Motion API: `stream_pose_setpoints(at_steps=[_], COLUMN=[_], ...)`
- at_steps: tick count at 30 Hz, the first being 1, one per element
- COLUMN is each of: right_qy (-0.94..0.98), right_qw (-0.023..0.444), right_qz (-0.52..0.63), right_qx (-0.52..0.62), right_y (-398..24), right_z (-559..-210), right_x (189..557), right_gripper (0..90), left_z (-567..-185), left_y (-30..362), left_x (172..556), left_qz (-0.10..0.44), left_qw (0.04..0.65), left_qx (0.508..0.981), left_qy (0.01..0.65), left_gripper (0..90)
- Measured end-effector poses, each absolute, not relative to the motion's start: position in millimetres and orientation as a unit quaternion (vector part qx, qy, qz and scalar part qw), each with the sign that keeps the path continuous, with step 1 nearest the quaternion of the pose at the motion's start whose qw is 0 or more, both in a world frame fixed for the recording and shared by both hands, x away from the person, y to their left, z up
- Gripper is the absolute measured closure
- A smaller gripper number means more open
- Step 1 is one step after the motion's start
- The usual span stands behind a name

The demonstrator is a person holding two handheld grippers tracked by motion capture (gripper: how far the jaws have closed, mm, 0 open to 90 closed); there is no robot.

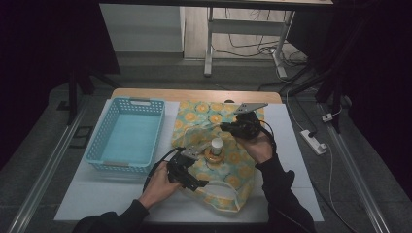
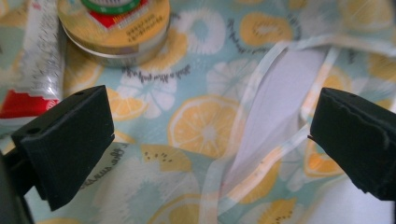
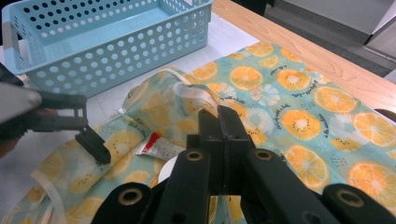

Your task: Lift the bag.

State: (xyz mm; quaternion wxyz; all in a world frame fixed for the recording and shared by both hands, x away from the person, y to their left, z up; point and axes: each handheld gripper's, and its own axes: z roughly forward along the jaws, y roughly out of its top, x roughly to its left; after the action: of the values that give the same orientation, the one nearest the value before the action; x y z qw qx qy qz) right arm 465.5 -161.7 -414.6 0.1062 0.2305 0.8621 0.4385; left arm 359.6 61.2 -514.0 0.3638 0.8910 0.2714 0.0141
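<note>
A cloth bag (image 1: 243, 160) printed with orange slices lies flat on the white mat. On it sits a round yellow tin (image 2: 116, 28), and a small white-capped bottle (image 1: 217, 144) stands on the tin. A white and red tube (image 2: 39, 60) lies beside them. My left gripper (image 2: 210, 130) hangs open low over the bag's near part, with a pale handle strap (image 2: 275, 107) lying below the gap. My right gripper (image 3: 218, 112) is shut on the bag's other pale strap (image 3: 194, 98) at the far side of the tin. The strap rises from the cloth to the jaw tips.
A light blue perforated basket (image 1: 99, 133) stands on the mat left of the bag, with nothing in it. The wooden table edge (image 1: 194, 93) runs along the back. A power strip (image 1: 313, 141) lies on the floor to the right.
</note>
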Motion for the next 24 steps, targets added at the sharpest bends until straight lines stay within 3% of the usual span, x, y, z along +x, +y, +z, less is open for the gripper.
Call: stream_pose_setpoints(at_steps=[15,19,24], right_qy=[0.863,0.864,0.864], right_qw=[0.106,0.105,0.105], right_qz=[0.437,0.437,0.436], right_qx=[0.228,0.228,0.228], right_y=[-160,-160,-159], right_z=[-415,-415,-416], right_x=[465,465,465], right_gripper=[90.0,90.0,90.0], left_z=[-535,-534,-530], left_y=[52,52,56], left_x=[360,358,360], left_qz=[0.045,0.057,0.055], left_qw=[0.314,0.307,0.308], left_qx=[0.914,0.919,0.919], left_qy=[0.252,0.242,0.239], left_gripper=[3.2,8.7,27.3])
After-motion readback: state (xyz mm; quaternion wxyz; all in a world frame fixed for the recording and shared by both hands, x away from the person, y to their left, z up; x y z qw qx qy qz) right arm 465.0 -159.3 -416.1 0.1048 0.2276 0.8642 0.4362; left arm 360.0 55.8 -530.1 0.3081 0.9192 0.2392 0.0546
